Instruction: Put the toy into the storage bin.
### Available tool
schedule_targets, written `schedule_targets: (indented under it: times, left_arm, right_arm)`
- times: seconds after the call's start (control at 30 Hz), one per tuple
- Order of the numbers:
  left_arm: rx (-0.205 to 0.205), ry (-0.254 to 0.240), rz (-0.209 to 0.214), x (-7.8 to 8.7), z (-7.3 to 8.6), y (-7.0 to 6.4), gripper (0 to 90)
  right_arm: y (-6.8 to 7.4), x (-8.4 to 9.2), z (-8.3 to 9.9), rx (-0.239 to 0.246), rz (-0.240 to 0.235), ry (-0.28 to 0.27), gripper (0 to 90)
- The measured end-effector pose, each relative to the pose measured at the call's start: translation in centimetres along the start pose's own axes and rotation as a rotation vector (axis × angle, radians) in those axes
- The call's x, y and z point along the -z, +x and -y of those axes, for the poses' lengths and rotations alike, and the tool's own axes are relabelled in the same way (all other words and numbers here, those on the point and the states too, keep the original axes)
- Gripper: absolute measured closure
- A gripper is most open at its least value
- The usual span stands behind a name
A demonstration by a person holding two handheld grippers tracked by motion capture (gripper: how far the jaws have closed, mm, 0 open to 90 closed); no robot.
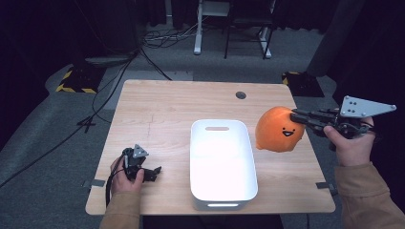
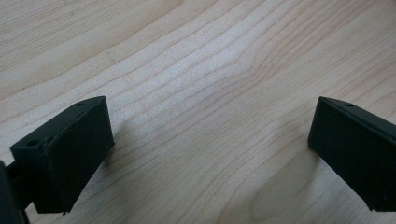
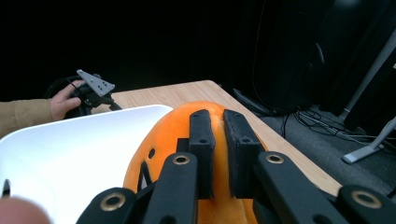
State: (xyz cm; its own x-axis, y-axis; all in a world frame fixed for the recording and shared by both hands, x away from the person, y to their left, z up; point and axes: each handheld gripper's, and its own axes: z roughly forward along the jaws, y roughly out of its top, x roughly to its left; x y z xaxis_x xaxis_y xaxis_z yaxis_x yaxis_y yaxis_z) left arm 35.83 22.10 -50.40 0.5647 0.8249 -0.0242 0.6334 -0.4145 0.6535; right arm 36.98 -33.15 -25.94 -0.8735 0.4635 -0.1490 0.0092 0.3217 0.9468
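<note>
1. At the left of the high view, the left gripper (image 1: pixel 152 172) lay low at the near left part of the wooden table (image 1: pixel 157 109), held in the person's left hand (image 1: pixel 125 177), with a tan sleeve coming in from the bottom edge.
2. In the left gripper view its two black jaws stood wide apart, with bare wood grain between them and nothing in their grasp.
3. A white rectangular bin (image 1: pixel 222 164) sat in the middle of the table toward the near edge, its long side running away from the person; its inside looked bright and washed out.
4. Just right of the bin's far end, an orange plush toy (image 1: pixel 279 129) with a small dark smiling face hung above the table's right part, apart from the bin's rim.
5. The right gripper (image 1: pixel 295 116) was clamped on the toy's upper right side; in the right gripper view the jaws pinched a narrow ridge of orange fabric.
6. The right hand (image 1: pixel 351 143) held that gripper beyond the table's right edge.
</note>
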Motion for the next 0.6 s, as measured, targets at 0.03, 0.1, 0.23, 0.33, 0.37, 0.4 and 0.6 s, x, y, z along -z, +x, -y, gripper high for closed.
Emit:
schedule_targets:
  times: [0.03,0.1,0.23,0.33,0.37,0.4,0.6]
  left_arm:
    - [0.0,0.0,0.0,0.0,0.0,0.0,0.4]
    - [0.0,0.0,0.0,0.0,0.0,0.0,0.4]
    - [0.0,0.0,0.0,0.0,0.0,0.0,0.4]
    - [0.0,0.0,0.0,0.0,0.0,0.0,0.4]
    - [0.0,0.001,0.001,0.0,0.0,0.0,0.4]
    - [0.0,0.001,0.001,0.0,0.0,0.0,0.4]
    - [0.0,0.0,0.0,0.0,0.0,0.0,0.4]
  right_arm:
    - [0.1,0.0,-0.2,0.003,0.0,-0.003,83.0]
    - [0.5,0.1,-0.5,-0.004,-0.006,-0.009,83.0]
    - [1.0,0.0,-1.1,-0.015,-0.018,-0.014,83.0]
    - [1.7,-0.4,-1.5,-0.029,-0.035,-0.015,82.9]
    - [1.8,-0.5,-1.6,-0.026,-0.038,-0.016,82.9]
    - [1.8,-0.5,-1.6,-0.026,-0.038,-0.016,82.9]
    - [3.3,-1.4,-2.5,-0.013,-0.07,-0.027,82.9]
